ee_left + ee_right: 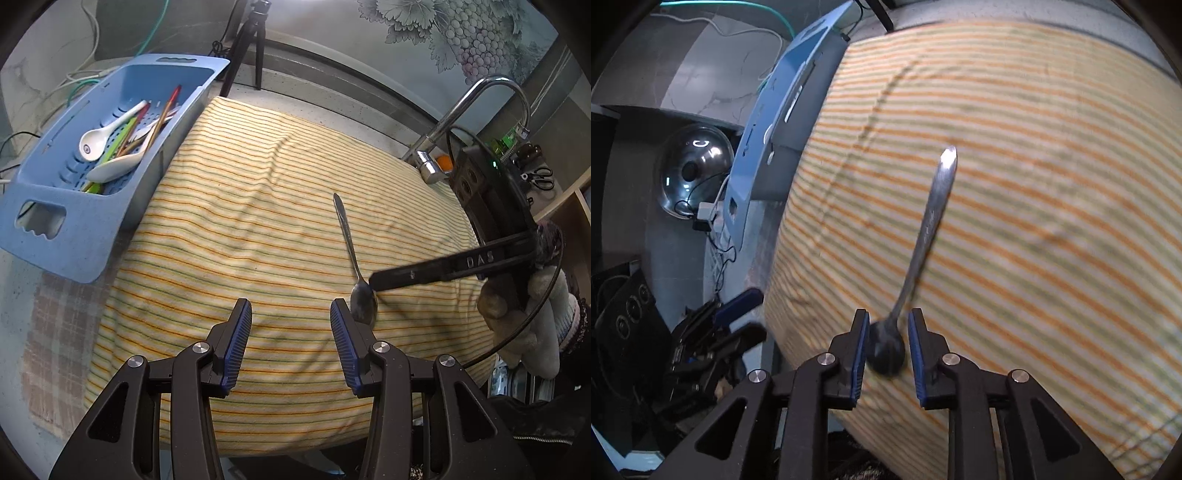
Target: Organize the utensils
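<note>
A metal spoon [349, 243] lies on the striped cloth [258, 206], bowl toward me. My right gripper [888, 332] has its pads on both sides of the spoon's bowl [886, 350] with small gaps showing; in the left wrist view its black fingers [424, 271] reach the bowl from the right. My left gripper [291, 314] is open and empty, just left of the spoon's bowl. A blue basket [122, 206] at the far left holds white spoons [107, 136], chopsticks and other utensils.
A chrome tap [480, 107] and scissors [543, 177] stand at the far right. A tripod [251, 48] and cables are behind the basket. A metal bowl [694, 170] sits low at the left in the right wrist view.
</note>
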`<state>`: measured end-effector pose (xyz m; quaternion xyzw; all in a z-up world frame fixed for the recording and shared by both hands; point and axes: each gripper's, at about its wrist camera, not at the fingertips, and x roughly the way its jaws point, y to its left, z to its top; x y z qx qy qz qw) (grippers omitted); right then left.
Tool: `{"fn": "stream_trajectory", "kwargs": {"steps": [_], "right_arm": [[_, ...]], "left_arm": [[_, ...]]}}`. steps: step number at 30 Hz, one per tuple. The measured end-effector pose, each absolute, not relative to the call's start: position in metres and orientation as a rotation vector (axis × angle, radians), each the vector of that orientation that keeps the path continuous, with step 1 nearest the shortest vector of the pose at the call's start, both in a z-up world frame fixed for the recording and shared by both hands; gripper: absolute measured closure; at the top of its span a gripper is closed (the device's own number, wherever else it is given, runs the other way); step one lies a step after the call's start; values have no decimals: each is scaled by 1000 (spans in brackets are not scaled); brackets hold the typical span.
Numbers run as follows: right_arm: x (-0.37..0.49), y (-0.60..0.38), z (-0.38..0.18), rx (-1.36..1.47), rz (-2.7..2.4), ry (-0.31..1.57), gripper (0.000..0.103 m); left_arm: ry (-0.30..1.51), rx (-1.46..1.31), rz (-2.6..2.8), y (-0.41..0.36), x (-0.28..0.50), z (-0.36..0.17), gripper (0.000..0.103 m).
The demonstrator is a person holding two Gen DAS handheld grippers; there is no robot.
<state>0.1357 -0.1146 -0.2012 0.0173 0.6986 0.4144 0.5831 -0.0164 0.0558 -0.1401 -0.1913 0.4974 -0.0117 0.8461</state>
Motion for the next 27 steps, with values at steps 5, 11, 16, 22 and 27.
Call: {"fn": "stream_trajectory", "kwargs": {"steps": [5, 11, 16, 22, 27], "right_arm": [[131, -117, -210, 92, 983, 1669, 82], [132, -108, -203, 141, 1006, 1669, 82], [129, -88, -197, 131, 1035, 1659, 81], [129, -65, -194, 110, 1060, 1637, 81], [134, -52, -198, 124, 1054, 1641, 82]], "left_arm": [[1045, -401, -38, 54, -12, -138, 60], [1049, -402, -73, 48, -11, -141, 60], [1053, -413, -78, 49, -14, -143, 60], [1046, -421, -61, 55, -20, -141, 60], [1044, -414, -51, 59, -24, -141, 60]]}}
